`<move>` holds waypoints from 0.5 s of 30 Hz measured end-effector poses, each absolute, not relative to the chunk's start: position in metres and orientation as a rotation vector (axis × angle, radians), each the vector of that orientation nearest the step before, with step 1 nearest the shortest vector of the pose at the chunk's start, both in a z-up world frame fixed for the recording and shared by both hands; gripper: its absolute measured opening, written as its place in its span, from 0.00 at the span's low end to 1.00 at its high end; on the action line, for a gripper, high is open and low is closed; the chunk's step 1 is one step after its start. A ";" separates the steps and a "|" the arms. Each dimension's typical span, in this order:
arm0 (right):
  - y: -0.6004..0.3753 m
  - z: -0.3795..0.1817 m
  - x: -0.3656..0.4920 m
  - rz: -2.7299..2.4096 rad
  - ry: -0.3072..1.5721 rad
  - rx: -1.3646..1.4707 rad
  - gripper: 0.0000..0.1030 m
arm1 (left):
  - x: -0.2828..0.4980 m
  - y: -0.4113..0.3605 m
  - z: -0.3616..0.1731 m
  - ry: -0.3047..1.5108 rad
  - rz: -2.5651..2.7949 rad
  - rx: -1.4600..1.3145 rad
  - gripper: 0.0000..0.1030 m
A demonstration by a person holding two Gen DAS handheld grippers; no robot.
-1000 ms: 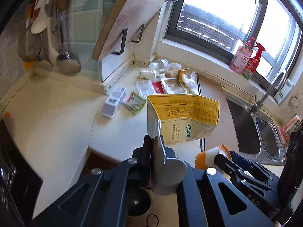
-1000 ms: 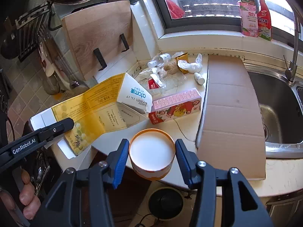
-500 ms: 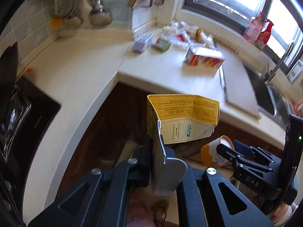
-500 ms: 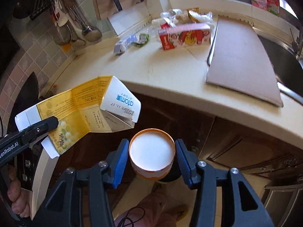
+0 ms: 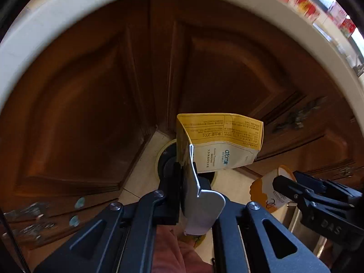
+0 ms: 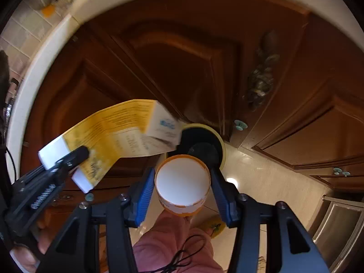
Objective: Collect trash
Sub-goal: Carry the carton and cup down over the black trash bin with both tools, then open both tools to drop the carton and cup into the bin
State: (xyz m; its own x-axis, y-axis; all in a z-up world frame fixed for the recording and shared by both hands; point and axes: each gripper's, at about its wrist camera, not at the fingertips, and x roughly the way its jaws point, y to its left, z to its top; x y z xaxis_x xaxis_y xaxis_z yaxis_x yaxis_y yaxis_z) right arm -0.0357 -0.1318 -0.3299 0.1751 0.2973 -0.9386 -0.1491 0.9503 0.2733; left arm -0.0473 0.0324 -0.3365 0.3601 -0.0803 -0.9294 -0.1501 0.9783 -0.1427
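My left gripper (image 5: 188, 170) is shut on a flattened yellow and white carton (image 5: 223, 143), pinching its silver inner flap. In the right wrist view the same carton (image 6: 118, 136) hangs from the left gripper (image 6: 79, 154) at the left, its free end over the bin. My right gripper (image 6: 182, 182) is shut on a round orange tub (image 6: 182, 184), white base toward the camera, pressed between the blue pads (image 6: 145, 188). The tub (image 5: 268, 191) also shows at the lower right of the left wrist view. Below both stands a round bin (image 6: 204, 143) with a dark opening and pale yellow rim, partly hidden by carton and tub.
Dark brown cabinet doors (image 5: 91, 113) fill the background, under the pale counter edge (image 5: 68, 4). Pale floor tiles (image 6: 273, 182) lie around the bin. Metal cabinet handles (image 6: 261, 79) stick out at the right. A pink-clad leg (image 6: 173, 250) is below the grippers. A steel appliance (image 6: 341, 223) stands at right.
Both grippers have dropped from counter height to below the counter edge and tilted downward. The counter and its trash have left the views; cabinet doors, floor and bin now show. Both grips are unchanged.
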 end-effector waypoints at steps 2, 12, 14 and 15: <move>-0.127 -0.345 -0.028 0.320 1.370 0.125 0.49 | -0.038 0.030 -0.362 1.231 0.021 -0.230 0.06; -0.109 -0.420 0.013 0.285 1.439 0.092 0.50 | -0.004 0.013 -0.440 1.263 -0.030 -0.123 0.49; -0.108 -0.425 0.020 0.276 1.444 0.088 0.50 | -0.001 0.014 -0.449 1.275 -0.037 -0.124 0.53; -0.108 -0.425 0.022 0.278 1.446 0.088 0.50 | 0.000 0.016 -0.452 1.284 -0.044 -0.126 0.55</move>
State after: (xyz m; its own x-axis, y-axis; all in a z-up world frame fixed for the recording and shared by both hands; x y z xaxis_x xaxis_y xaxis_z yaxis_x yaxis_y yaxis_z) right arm 0.0218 -0.1080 -0.4252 0.0987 0.2405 -0.9656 -0.1342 0.9647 0.2266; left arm -0.0003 0.0155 -0.4523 0.2830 -0.1034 -0.9535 -0.0372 0.9922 -0.1186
